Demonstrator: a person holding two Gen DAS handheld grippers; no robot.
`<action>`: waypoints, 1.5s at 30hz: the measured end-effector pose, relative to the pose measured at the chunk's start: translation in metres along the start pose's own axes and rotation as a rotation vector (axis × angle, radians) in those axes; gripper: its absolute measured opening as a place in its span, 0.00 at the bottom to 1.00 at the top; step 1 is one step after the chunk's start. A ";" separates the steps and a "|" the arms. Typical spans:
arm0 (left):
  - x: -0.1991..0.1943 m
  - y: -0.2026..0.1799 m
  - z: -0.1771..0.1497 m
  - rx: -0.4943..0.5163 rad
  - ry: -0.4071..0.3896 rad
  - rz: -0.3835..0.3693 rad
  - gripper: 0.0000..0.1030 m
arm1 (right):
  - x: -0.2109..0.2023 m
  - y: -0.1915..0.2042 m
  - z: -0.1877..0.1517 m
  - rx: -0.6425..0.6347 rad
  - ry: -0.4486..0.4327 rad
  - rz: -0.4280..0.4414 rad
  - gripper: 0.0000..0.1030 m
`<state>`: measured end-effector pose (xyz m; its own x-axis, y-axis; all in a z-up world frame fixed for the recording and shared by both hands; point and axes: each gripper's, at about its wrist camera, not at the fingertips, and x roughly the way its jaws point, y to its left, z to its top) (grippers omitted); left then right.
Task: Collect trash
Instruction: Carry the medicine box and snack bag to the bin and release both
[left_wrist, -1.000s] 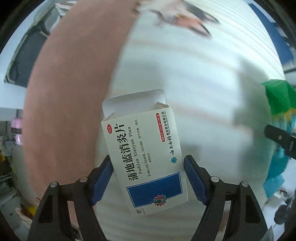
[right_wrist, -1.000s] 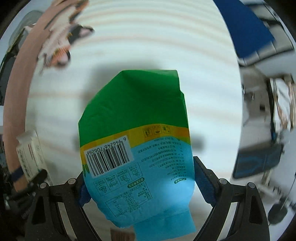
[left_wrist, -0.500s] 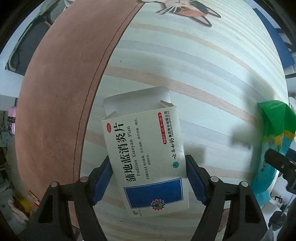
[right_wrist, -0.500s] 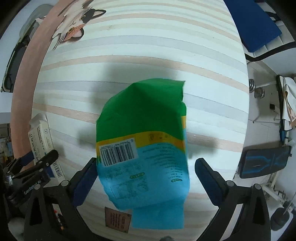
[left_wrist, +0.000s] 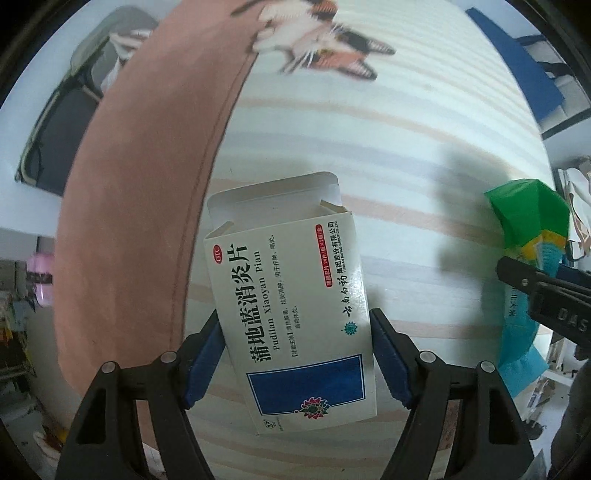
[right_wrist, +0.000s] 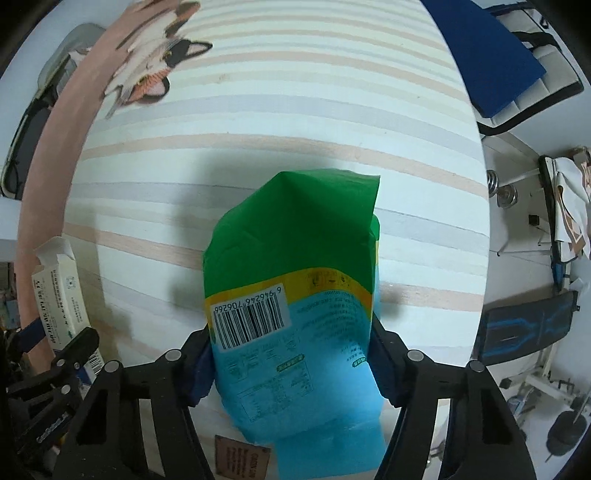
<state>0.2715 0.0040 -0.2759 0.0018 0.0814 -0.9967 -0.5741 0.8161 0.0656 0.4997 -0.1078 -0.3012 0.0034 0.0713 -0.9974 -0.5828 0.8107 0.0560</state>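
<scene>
Above a striped rug (left_wrist: 388, 147) with a pink border, a white medicine box (left_wrist: 291, 317) is held in the left gripper (left_wrist: 297, 356). The blue pads (left_wrist: 388, 363) are pressed against the box's two long side edges near its lower end, at a middling width. The box's long axis is seen running away from the camera, tilted slightly to the left, with its opened flap end pointing away from the gripper and its blue panel nearest the jaws.

In the right wrist view, a green and blue bag (right_wrist: 295, 317) is seen between the fingers of the right gripper (right_wrist: 291, 365). Its jaws have just been closing, and the pads are now seen touching the bag's sides at its blue lower half. The bag's long axis is pointed away from the camera, with the green end farthest and the barcode facing the lens. A cat picture (right_wrist: 155, 70) is printed on the rug near its far left corner. The two held items are kept well apart, each visible at the edge of the other view.
</scene>
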 end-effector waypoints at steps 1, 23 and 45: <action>-0.005 0.001 -0.001 0.005 -0.013 0.000 0.71 | -0.002 0.000 -0.002 0.008 -0.006 0.002 0.68; -0.138 0.111 -0.151 0.242 -0.301 -0.288 0.71 | -0.154 0.082 -0.242 0.337 -0.291 0.061 0.68; 0.225 0.124 -0.255 0.099 0.258 -0.426 0.72 | 0.225 0.115 -0.432 0.585 0.094 0.289 0.68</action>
<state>-0.0081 -0.0221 -0.5038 0.0093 -0.4040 -0.9147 -0.4859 0.7977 -0.3572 0.0822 -0.2497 -0.5379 -0.1733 0.3038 -0.9368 -0.0121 0.9505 0.3105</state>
